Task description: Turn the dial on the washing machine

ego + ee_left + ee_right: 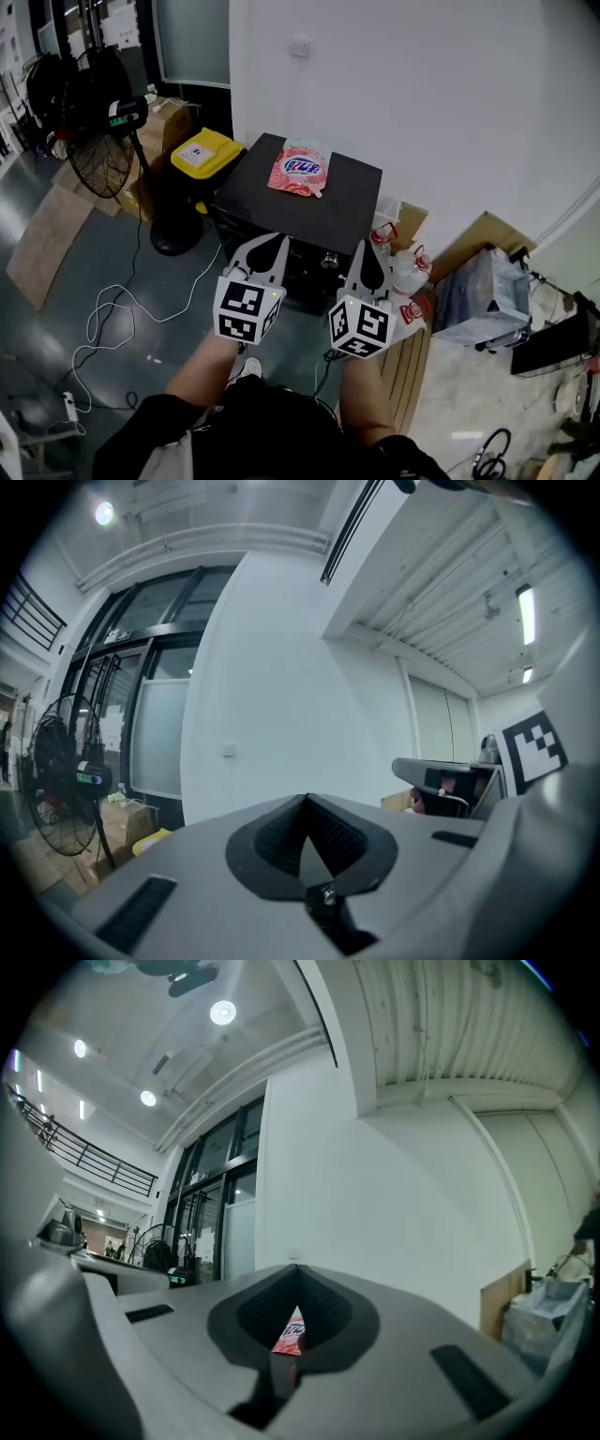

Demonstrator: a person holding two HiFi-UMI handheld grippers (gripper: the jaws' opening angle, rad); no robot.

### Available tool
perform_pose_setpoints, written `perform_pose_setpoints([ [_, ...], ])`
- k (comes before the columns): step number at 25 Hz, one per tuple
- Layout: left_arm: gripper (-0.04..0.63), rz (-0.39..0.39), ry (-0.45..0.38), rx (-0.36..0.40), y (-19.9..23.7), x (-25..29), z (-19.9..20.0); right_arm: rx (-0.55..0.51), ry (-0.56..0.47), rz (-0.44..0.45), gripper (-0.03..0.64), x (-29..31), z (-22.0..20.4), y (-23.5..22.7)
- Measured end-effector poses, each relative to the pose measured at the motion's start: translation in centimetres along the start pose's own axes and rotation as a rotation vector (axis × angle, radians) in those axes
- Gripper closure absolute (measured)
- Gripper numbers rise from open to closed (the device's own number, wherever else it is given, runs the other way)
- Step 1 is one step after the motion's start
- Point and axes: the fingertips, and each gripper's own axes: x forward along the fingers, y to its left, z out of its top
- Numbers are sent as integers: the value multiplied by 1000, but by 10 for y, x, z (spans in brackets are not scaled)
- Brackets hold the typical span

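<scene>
Head view shows the dial [329, 261] on the near front face of the black washing machine [349, 208], just under its top edge. It sits between the two gripper tips, a little closer to the right gripper [368, 262] than to the left gripper [267, 251]. Both grippers are pinched closed and empty. The dial's axis seems to point toward the person. A red detergent pouch [299, 169] lies on the far top of the machine and bottles [405, 270] stand to its right, neither in the way.
</scene>
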Motion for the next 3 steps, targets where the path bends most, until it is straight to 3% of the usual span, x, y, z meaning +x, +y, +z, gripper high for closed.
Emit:
perform_pose_setpoints([
  [3, 588, 0, -1, 0, -1, 3, 3, 0, -3, -1, 617, 1, 3, -3],
])
